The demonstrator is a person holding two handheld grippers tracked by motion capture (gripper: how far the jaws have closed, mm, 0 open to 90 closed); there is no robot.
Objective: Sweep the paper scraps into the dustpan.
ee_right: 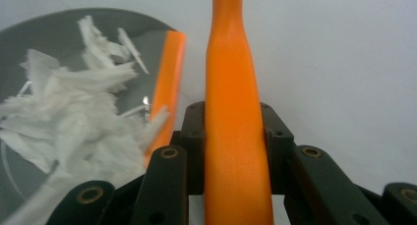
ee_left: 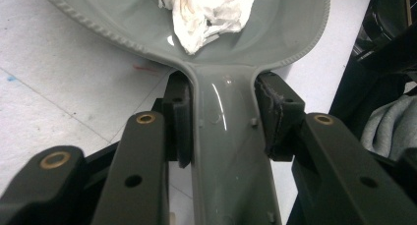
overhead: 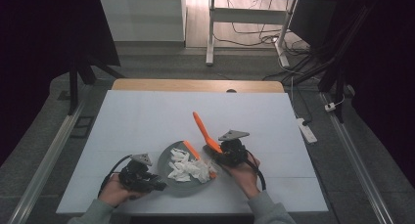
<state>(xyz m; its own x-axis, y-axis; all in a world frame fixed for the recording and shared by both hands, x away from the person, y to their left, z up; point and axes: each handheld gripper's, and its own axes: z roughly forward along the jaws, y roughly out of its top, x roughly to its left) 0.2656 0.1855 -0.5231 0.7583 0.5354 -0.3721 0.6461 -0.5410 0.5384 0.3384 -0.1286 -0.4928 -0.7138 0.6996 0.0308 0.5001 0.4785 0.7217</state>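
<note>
I can read no brand, label or writing on anything here. On the white tabletop (overhead: 147,116) I count one grey pan (overhead: 169,155), one heap of torn white paper scraps (overhead: 188,168) inside it, and two orange pieces: a long orange handle (overhead: 201,128) and a shorter orange strip (overhead: 192,149) lying on the pan's far rim.

My left tool (overhead: 142,177) is clamped on the pan handle (ee_left: 228,136); in the left gripper view both pads press its sides, and a crumpled paper wad (ee_left: 204,14) sits in the bowl just ahead. A grey sleeve (ee_left: 388,126) shows at the right edge of that view.

My right tool (overhead: 226,153) is closed on the orange handle, which runs up between the jaws in the right gripper view (ee_right: 233,112), slanting away over the tabletop. The orange strip (ee_right: 167,92) lies just beside it, touching the paper scraps (ee_right: 74,117).

Beyond the tabletop's far wooden edge stand a white desk frame (overhead: 210,33) and loose cables (overhead: 303,53) on the floor.
</note>
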